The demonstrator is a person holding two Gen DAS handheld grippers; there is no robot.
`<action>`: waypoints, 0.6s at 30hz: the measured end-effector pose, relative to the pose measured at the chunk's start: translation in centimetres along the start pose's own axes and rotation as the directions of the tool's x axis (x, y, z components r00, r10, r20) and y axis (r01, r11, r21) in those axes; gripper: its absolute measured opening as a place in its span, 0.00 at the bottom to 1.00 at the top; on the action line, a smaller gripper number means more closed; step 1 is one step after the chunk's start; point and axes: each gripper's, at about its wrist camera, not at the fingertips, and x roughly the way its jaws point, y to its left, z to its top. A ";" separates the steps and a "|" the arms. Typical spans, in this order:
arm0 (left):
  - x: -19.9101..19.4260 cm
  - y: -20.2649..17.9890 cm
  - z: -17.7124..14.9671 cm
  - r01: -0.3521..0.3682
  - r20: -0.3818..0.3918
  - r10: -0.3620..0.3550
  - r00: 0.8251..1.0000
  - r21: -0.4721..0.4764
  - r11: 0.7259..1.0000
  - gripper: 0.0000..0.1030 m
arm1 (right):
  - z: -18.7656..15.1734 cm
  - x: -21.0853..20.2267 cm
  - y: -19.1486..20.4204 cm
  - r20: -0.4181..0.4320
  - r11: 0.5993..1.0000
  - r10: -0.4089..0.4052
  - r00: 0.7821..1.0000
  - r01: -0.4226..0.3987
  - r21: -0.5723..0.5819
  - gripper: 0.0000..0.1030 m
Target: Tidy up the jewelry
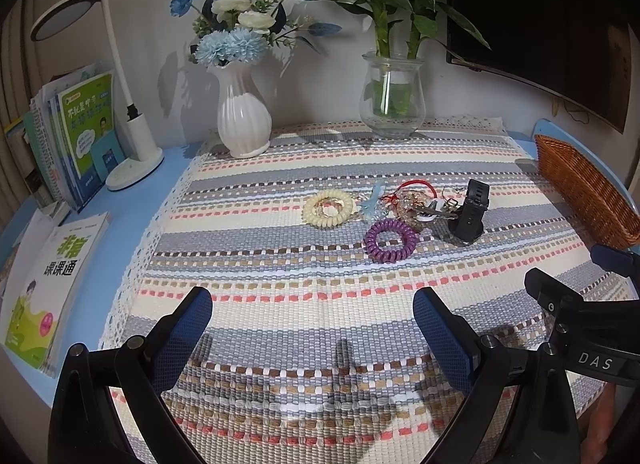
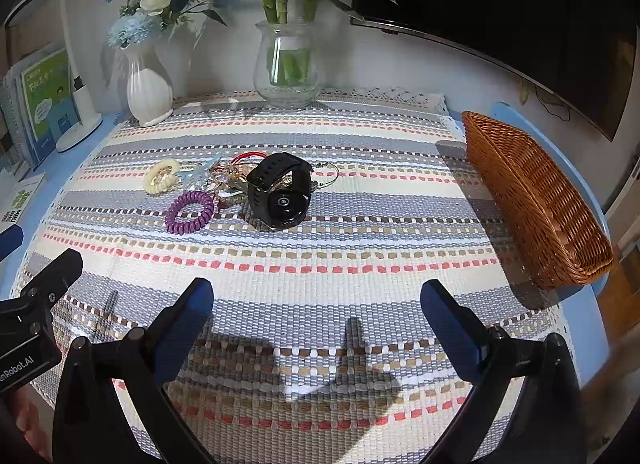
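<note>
A pile of jewelry lies mid-cloth: a cream coil hair tie (image 1: 328, 208) (image 2: 161, 176), a purple coil hair tie (image 1: 390, 240) (image 2: 189, 211), a black watch (image 1: 470, 210) (image 2: 280, 194), a red cord bracelet (image 1: 416, 186) (image 2: 248, 157), keys and small trinkets (image 1: 434, 209), and a blue clip (image 1: 372, 199). A brown wicker basket (image 1: 584, 187) (image 2: 536, 199) stands at the right edge. My left gripper (image 1: 313, 334) is open and empty, short of the pile. My right gripper (image 2: 316, 328) is open and empty, also short of it.
A striped woven cloth (image 1: 320, 296) (image 2: 360, 256) covers the blue table. At the back stand a white vase with blue flowers (image 1: 243, 119) (image 2: 147, 91) and a glass vase with a plant (image 1: 392, 95) (image 2: 287, 67). A desk lamp (image 1: 132, 131) and books (image 1: 52, 292) are on the left.
</note>
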 end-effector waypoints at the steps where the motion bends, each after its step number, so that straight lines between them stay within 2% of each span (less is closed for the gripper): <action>1: 0.0 0.0 0.0 0.001 -0.001 -0.001 1.000 0.000 1.000 0.97 | 0.0 0.0 0.0 -0.001 1.000 -0.001 1.000 0.001 0.000 1.00; 7: 0.7 -0.1 0.1 0.021 -0.011 -0.021 1.000 0.027 0.999 0.97 | 0.1 0.3 -0.2 -0.004 1.000 -0.001 1.000 0.001 -0.007 1.00; 9: 1.4 0.0 0.5 0.052 -0.025 -0.051 0.998 0.059 0.997 0.96 | 0.4 0.2 -0.5 0.007 1.000 0.014 1.000 -0.014 -0.012 1.00; 10: 1.7 0.0 0.7 0.076 -0.031 -0.073 0.997 0.077 0.994 0.92 | 0.7 0.1 -0.7 0.015 1.000 0.028 1.000 -0.027 -0.016 1.00; 14: 3.7 -0.4 2.0 0.263 -0.115 -0.246 0.963 0.173 0.949 0.89 | 2.0 0.2 -1.6 0.029 0.997 0.071 0.997 -0.070 -0.026 1.00; 16: 4.8 -1.1 2.5 0.303 -0.144 -0.277 0.950 0.213 0.929 0.81 | 3.0 0.8 -1.9 0.017 0.992 0.124 0.992 -0.124 -0.028 1.00; 18: 6.2 -2.0 3.0 0.321 -0.177 -0.282 0.943 0.257 0.911 0.75 | 3.7 1.3 -2.0 0.013 0.990 0.136 0.991 -0.135 -0.039 0.89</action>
